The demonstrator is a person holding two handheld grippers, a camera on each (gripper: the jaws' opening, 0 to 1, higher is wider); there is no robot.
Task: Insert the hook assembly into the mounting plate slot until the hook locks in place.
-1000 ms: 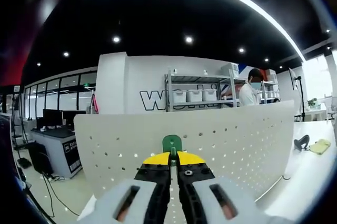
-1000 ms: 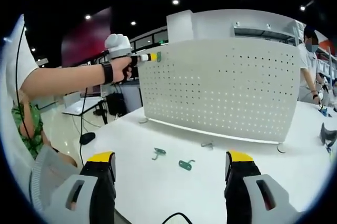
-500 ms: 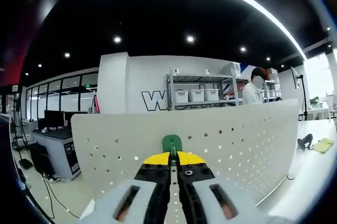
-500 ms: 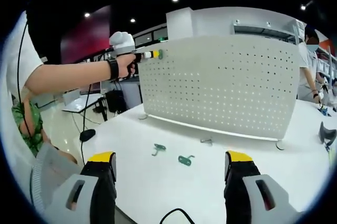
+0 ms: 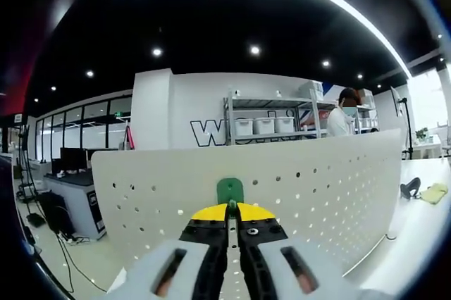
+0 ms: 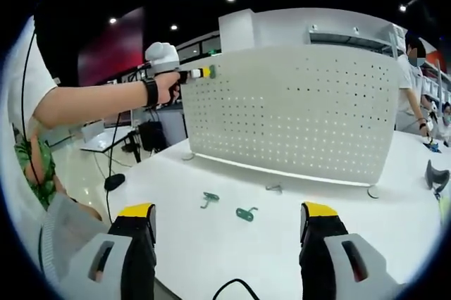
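In the left gripper view my left gripper (image 5: 230,210) is shut on a green hook (image 5: 230,191), held right at the upper part of the white perforated mounting plate (image 5: 317,187). The right gripper view shows that same left gripper (image 6: 204,72) in a person's hand at the plate's (image 6: 296,110) top left corner. My right gripper (image 6: 225,222) hangs open over the white table (image 6: 211,244), nothing between its yellow-tipped fingers. Two more green hooks (image 6: 209,198) (image 6: 245,213) and a small metal hook (image 6: 273,188) lie on the table before the plate.
A person's arm (image 6: 91,103) reaches in from the left. Another person (image 6: 412,82) stands at the far right beside the plate. A dark object (image 6: 435,173) rests on the table's right side. Shelving with bins (image 5: 264,125) stands behind the plate.
The plate has shifted slightly left in the left gripper view as that gripper crept along its top corner. The right gripper stays open and almost still.
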